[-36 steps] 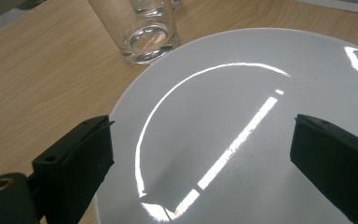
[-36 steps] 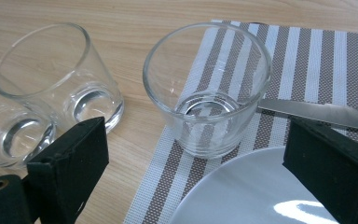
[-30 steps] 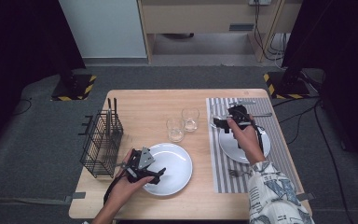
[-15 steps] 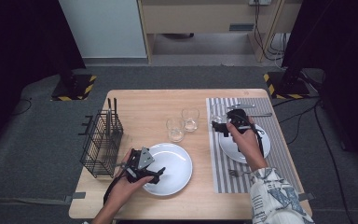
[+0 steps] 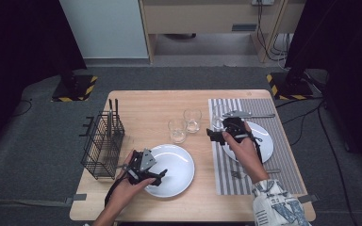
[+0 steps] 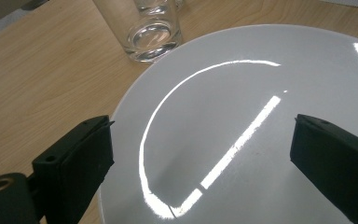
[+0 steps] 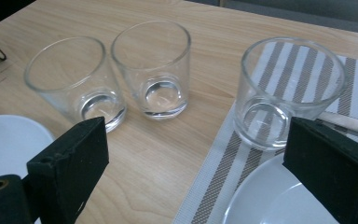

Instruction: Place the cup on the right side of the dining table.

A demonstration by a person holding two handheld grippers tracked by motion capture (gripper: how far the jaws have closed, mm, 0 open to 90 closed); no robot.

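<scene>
left claw [image 5: 160,175] open over plate [image 5: 181,162], right claw [image 5: 212,135] open near glasses [image 7: 151,67]

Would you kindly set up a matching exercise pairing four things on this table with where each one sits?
Things:
1. black wire basket
2. white round plate under the left gripper
3. clear glass tumbler nearest the right gripper
4. silver fork

Places:
A. on the bare wood, near the table's front edge
B. on the corner of the grey striped placemat
C. at the table's left edge
D. on the placemat, in front of the second plate

Pairs: 1-C, 2-A, 3-B, 4-D
</scene>
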